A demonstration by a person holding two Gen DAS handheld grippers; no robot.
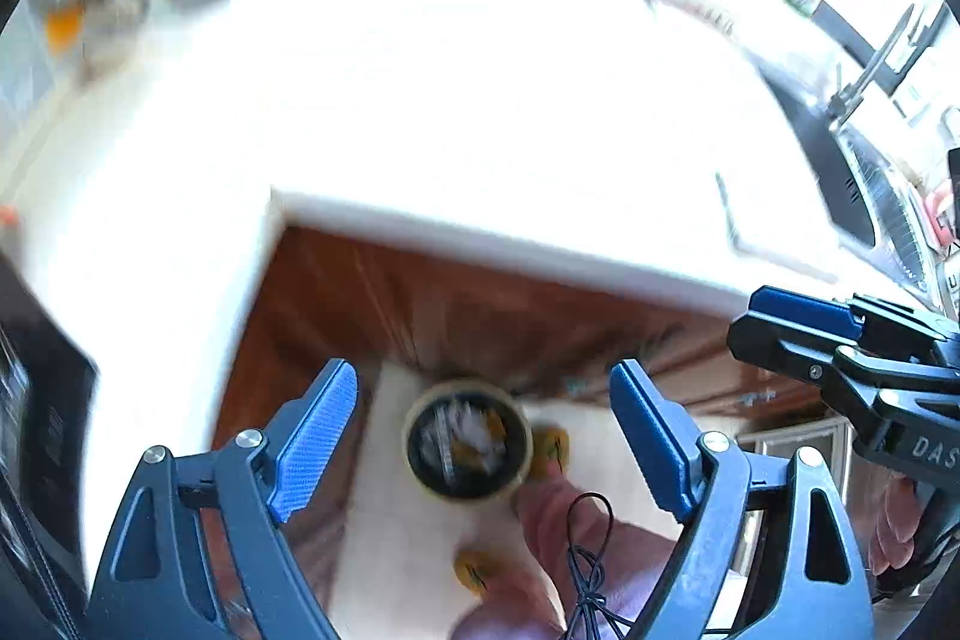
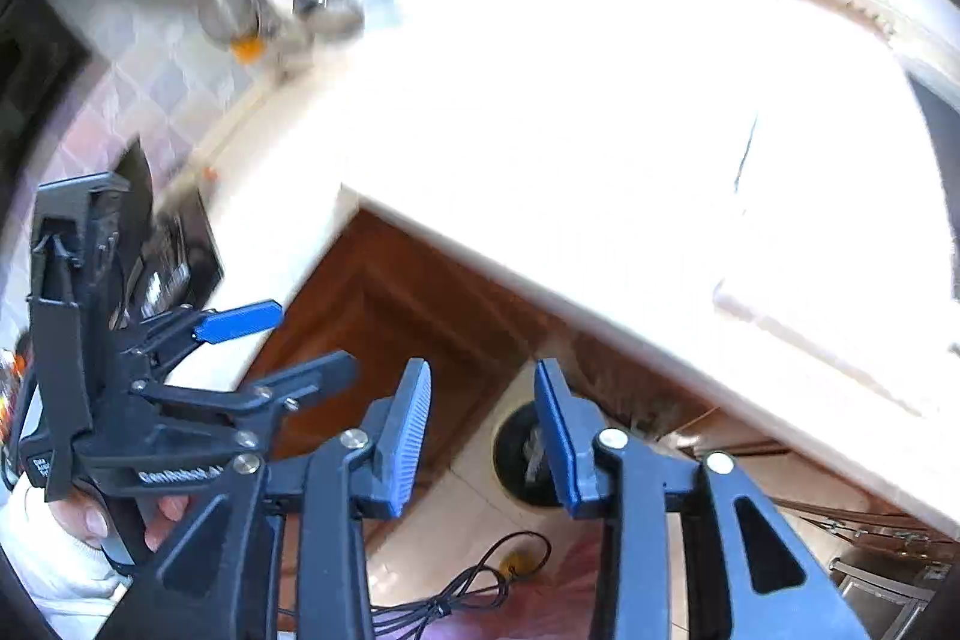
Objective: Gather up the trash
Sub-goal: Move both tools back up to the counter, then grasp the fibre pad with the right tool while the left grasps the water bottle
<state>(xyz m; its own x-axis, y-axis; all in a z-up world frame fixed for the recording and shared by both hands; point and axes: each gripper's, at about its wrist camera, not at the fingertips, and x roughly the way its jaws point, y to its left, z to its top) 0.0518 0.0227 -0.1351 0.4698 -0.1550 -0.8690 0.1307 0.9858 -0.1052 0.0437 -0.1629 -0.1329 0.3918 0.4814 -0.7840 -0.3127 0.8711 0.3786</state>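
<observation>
Left blue-padded black gripper [image 1: 483, 436] spread wide, nothing between pads. Right blue-padded black gripper [image 2: 483, 436] partly apart, narrower gap, also empty. Both held high, pointing down past corner of bright white countertop [image 1: 480, 112] with brown wooden cabinet [image 1: 390, 298] beneath. Round cream trash bin with black liner [image 1: 468, 439] down on pale floor, seen from above between left pads, some pale and yellowish scraps inside, blurred. Small yellow pieces [image 1: 551, 448] on floor just beside bin. Thin black cable [image 2: 468, 589] dangling near.
</observation>
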